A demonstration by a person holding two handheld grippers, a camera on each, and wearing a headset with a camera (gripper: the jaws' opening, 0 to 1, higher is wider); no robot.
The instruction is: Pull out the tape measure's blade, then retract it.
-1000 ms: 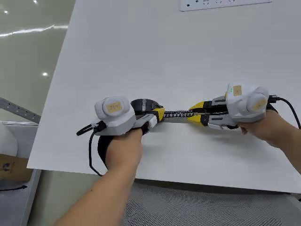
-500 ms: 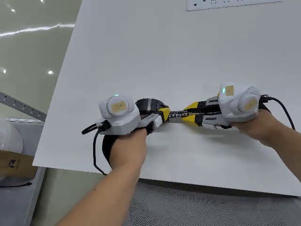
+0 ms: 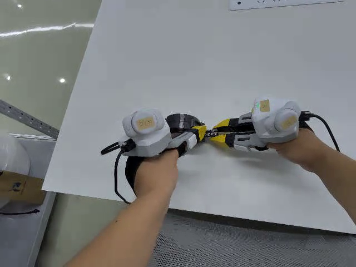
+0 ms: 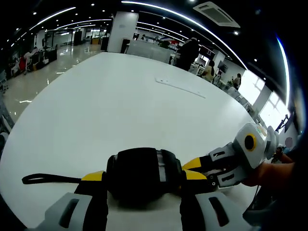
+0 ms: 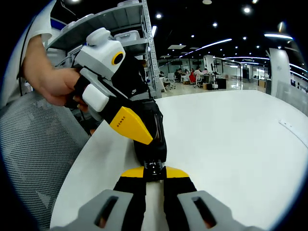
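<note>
White bench: left gripper clamped tape measure; at 3 o'clock, right gripper pinched blade; retraction apparently ending, release likely next.

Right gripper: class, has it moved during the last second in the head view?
Yes. Against the white socket strip at the table's far edge, the right gripper has shifted left, toward the tape measure held by the left gripper.

At mid-frame on the white surface, the left gripper clamps the black tape measure between its fingers. Right of centre, the right gripper pinches the blade, whose short exposed stretch bridges the two. A power strip lies along the upper right edge.
</note>
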